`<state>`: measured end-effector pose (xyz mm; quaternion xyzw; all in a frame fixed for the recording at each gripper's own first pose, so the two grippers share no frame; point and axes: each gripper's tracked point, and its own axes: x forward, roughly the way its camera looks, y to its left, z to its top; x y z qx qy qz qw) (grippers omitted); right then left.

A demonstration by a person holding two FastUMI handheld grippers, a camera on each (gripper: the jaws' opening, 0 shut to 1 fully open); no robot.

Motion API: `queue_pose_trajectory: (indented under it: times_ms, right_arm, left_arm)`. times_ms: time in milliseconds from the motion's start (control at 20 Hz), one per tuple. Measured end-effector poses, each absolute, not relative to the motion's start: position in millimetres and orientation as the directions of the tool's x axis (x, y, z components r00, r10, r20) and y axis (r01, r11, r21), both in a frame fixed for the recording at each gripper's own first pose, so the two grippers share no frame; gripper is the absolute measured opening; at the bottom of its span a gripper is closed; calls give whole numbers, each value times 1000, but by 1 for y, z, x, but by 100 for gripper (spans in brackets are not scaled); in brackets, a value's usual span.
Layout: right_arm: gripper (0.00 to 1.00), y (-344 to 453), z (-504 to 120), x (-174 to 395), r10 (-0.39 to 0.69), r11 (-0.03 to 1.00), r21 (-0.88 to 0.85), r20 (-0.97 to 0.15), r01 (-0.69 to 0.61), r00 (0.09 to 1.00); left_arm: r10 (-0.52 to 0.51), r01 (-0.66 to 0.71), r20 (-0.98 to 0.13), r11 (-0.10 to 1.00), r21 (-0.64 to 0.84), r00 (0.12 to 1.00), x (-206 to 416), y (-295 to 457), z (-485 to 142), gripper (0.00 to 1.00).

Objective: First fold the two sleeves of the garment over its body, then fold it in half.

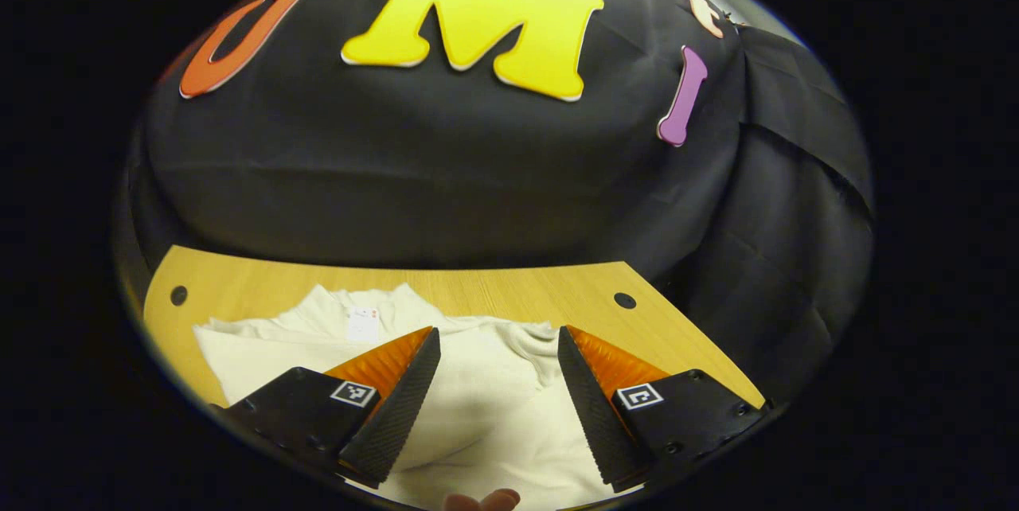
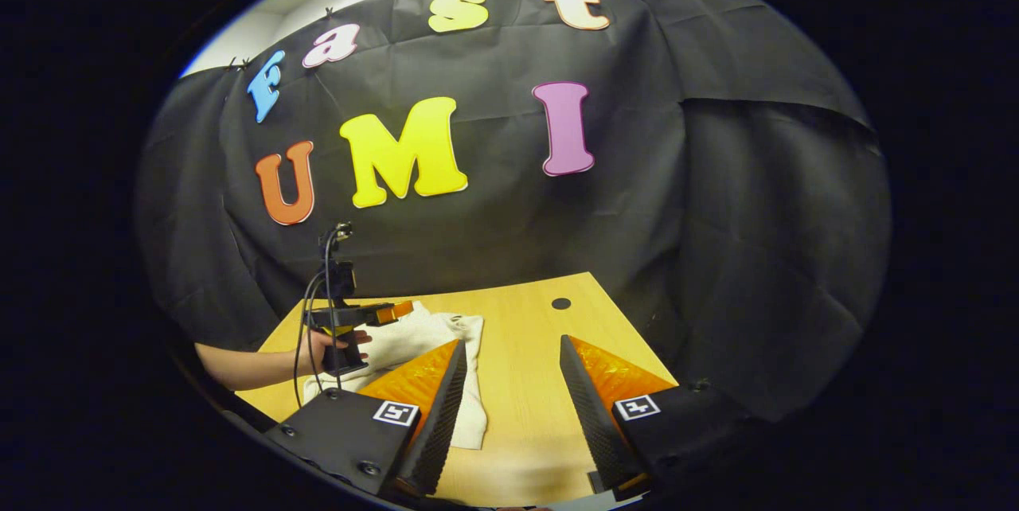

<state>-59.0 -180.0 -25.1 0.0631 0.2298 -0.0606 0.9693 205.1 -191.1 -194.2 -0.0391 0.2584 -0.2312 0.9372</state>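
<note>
Booth wall (image 2: 493, 240): black cloth hangs behind everything, creased and draped down the right side in both views.
Surface (image 2: 525, 384): a light wooden top with dark round holes near its far corners, running right up to the cloth.
Garment (image 1: 486, 407): a cream-white top, lying on the surface. In the left gripper view it spreads out directly under the tool, neckline and a small white tag (image 1: 363, 324) toward the far edge. In the right gripper view it sits at the left part of the surface (image 2: 422, 344), looking bunched and partly folded, one edge trailing down toward the near side.
Left tool (image 1: 497, 384): released, both fingers spread wide apart with the garment's cloth showing in the gap between them; they hover over the body of the garment, pinching nothing. In the right gripper view this same tool (image 2: 394, 310) is over the garment's left part, cables looping up from it.
Right tool (image 2: 509, 399): also released, fingers well apart, bare wood between them; it sits to the right of the garment, its left finger overlapping the garment's edge in the picture.
Hand (image 2: 338, 348): a person's hand and forearm come in from the left, gripping the left tool's handle.
</note>
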Motion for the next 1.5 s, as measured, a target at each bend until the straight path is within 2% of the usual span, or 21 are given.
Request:
queue_pose_trajectory:
  times_ms: [150,350,600,800,1000,1200,1500]
  right_arm:
    - [75,-157,-25,-46,-37,991,101,-428,89,903]
    - [78,-119,-4,-23,29,997,73,-337,-5,941]
    - [83,-87,13,-1,46,999,14,-247,-44,968]
    - [91,-63,24,7,87,995,-26,-197,-94,976]
    - [89,-56,32,10,117,992,-22,-171,-123,978]
    - [90,-63,16,6,113,994,9,-221,-113,969]
    - [91,-95,-73,-24,129,992,55,-444,-116,887]
  left_arm:
    - [-381,371,-413,922,-107,827,177,-152,-145,94]
    - [-227,239,-277,971,9,933,121,-90,-81,94]
    - [-106,104,-207,994,-22,972,72,-53,-24,94]
    - [-89,80,-167,995,-59,982,45,-44,-7,96]
    - [-91,83,-121,994,-68,989,27,-37,7,96]
    - [-125,117,-154,991,-60,980,11,-33,-11,96]
    - [-163,164,-404,986,-32,900,-30,-12,-116,96]
